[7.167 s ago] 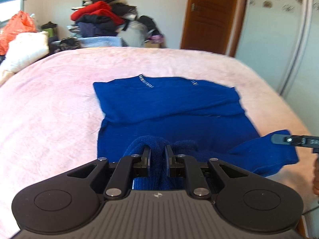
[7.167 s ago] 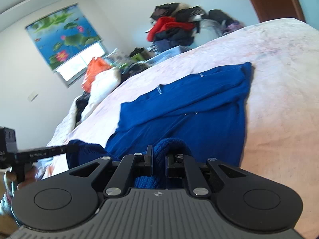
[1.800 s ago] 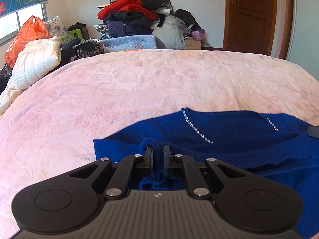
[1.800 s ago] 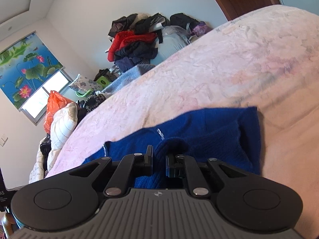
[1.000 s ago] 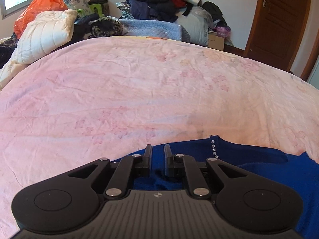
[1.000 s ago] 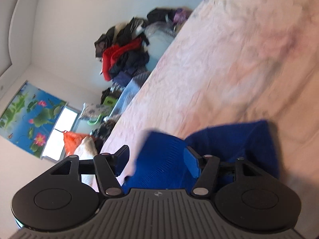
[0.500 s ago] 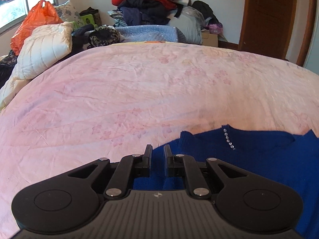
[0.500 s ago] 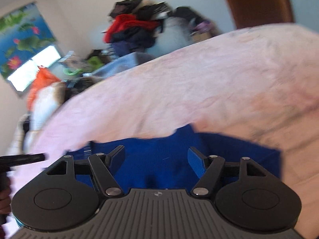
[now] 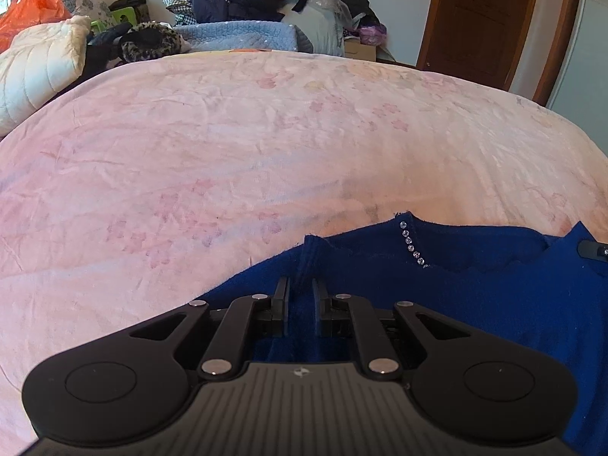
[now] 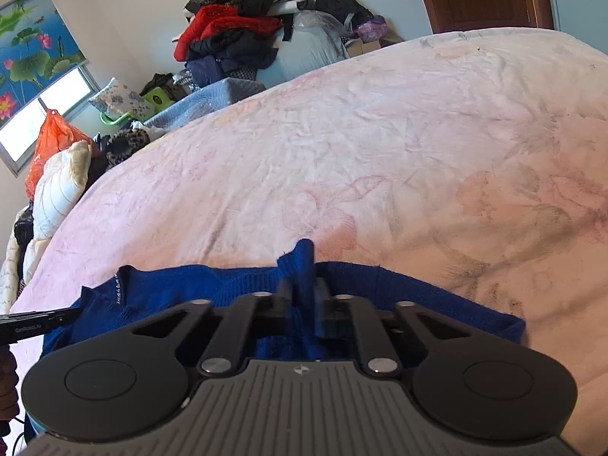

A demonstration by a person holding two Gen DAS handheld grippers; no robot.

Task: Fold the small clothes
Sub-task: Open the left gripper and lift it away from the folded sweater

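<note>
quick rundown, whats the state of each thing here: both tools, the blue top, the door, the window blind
left tool: shut on a fold of the blue top
right tool: jaws have just been closing, now shut on an edge of the top
blue top: lying on the pink bed cover, pinched at two spots
door: closed
window blind: partly pulled down

The right gripper (image 10: 302, 296) is clamped on a raised fold of the blue sweater (image 10: 190, 288); its jaws have just been closing, and the knit now stands pinched between them. The sweater lies on the pink bedspread (image 10: 380, 144), at its near edge. The left gripper (image 10: 38, 321) touches the sweater's left end. Beyond the bedspread's far edge sit a clothes pile (image 10: 235, 34), an orange bag (image 10: 49, 140) and a white pillow (image 10: 60, 186).
</note>
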